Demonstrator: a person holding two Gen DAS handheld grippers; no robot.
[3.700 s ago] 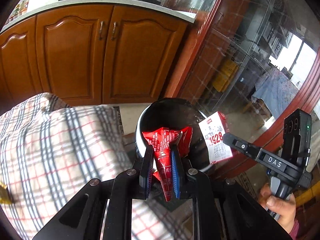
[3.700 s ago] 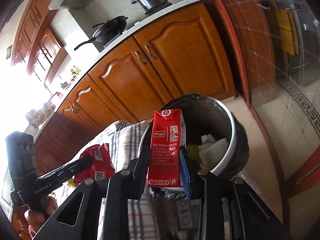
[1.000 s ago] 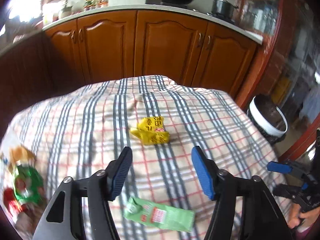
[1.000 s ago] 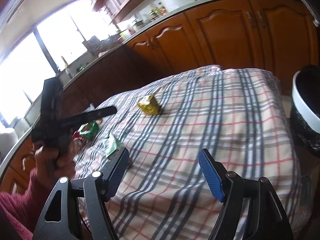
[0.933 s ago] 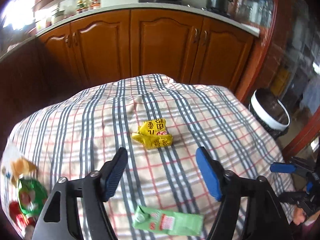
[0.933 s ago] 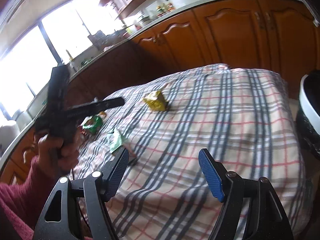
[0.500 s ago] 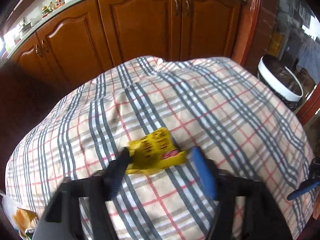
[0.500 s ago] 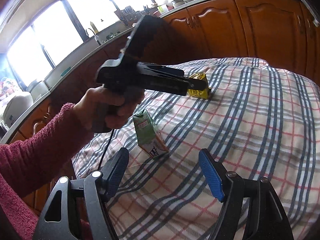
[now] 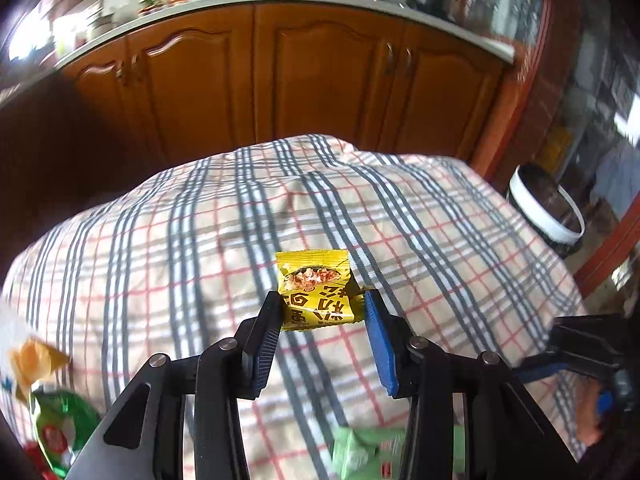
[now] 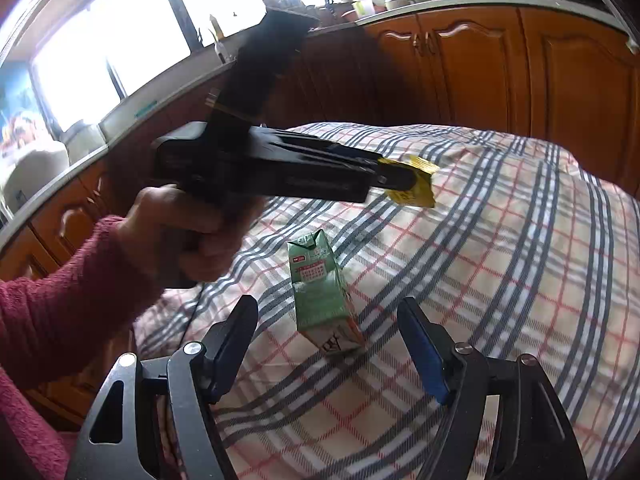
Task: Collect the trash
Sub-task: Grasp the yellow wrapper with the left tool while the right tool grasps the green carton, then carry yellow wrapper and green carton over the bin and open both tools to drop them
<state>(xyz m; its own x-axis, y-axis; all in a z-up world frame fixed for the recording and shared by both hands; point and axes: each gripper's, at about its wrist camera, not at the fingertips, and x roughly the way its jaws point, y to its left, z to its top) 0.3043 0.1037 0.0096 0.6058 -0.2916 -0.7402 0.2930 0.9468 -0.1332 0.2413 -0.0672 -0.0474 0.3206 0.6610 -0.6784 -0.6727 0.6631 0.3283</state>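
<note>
Now we note the left gripper (image 9: 320, 312) at the yellow snack wrapper (image 9: 314, 292), which sits between its two pads above the plaid tablecloth (image 9: 200, 240); the jaws have just been closing, the black left pad touches the wrapper's edge, and the blue right pad seems to meet its crumpled corner, so we read it as a grip on the wrapper. From the right wrist view we see the same wrapper (image 10: 414, 184) at the tip of the left gripper (image 10: 396, 178), held by a hand (image 10: 188, 236) in a dark red knitted sleeve (image 10: 60, 312). Our right gripper (image 10: 328, 344) stands with jaws wide apart, nothing pressed between them, and the green drink carton (image 10: 324, 296) lies on its side on the cloth just ahead of the gap, touching neither pad. In the left wrist view the carton (image 9: 360, 452) shows at the bottom edge, partly hidden by the gripper frame. We log more wrappers, green and red (image 9: 56, 432) and orange (image 9: 32, 360), at the cloth's left edge. Well apart to the right, on the floor, stands the white-rimmed bin (image 9: 548, 216) with a dark liner. Wooden cabinets (image 9: 320, 76) run behind the table.
</note>
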